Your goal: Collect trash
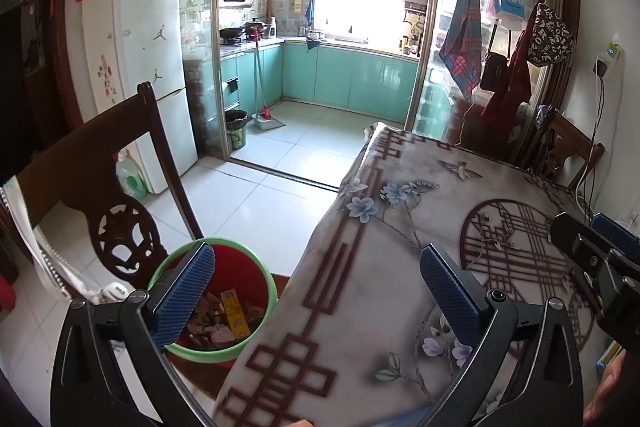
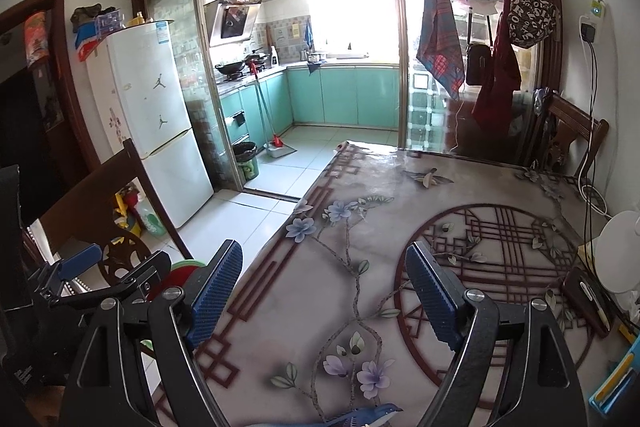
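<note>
A red trash bin with a green rim (image 1: 262,281) stands on the floor left of the table; it holds a yellow box (image 1: 236,313) and other scraps. Its rim also shows in the right wrist view (image 2: 188,264). My left gripper (image 1: 316,295) is open and empty, over the table's left edge beside the bin. My right gripper (image 2: 324,291) is open and empty above the patterned tablecloth (image 2: 360,235). The right gripper shows in the left wrist view (image 1: 592,247); the left gripper shows in the right wrist view (image 2: 112,267).
A dark wooden chair (image 1: 104,155) stands left of the bin. On the table's right side lie a dark phone-like case (image 2: 588,299), a white round object (image 2: 620,247) and a blue item (image 2: 616,375). A fridge (image 1: 148,67) and kitchen doorway lie ahead.
</note>
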A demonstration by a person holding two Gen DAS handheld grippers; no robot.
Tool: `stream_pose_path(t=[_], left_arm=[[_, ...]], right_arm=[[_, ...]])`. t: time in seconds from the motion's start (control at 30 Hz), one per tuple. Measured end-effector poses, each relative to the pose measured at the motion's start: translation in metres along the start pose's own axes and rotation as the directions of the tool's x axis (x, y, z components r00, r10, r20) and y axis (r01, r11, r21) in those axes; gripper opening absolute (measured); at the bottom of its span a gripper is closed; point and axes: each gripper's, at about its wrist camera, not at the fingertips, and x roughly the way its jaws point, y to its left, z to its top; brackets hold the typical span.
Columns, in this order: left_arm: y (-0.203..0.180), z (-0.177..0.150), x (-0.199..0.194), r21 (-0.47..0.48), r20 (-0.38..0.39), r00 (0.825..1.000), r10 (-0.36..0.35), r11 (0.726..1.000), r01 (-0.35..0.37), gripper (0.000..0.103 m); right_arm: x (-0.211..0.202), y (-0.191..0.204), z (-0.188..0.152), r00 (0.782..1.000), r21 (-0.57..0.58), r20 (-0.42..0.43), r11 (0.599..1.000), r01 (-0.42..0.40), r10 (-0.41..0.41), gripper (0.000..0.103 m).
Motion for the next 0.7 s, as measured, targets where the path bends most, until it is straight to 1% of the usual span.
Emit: stream_pose_path(t=[0.13, 0.7], left_arm=[[0.0011, 0.0011, 0.0002, -0.008, -0.005, 1.000, 0.000, 1.000, 0.000, 0.103], [-0.0051, 0.0029, 0.0008, 0.009, -0.002, 1.000, -0.003, 1.000, 0.003, 0.103]], right_arm=[[0.0003, -0.0018, -0.0003, 1.000, 0.000, 0.000, 1.000, 0.001, -0.001, 0.084], [0.0032, -0.0090, -0.0017, 1.000, -0.001, -0.009, 1.000, 0.005, -0.005, 0.084]])
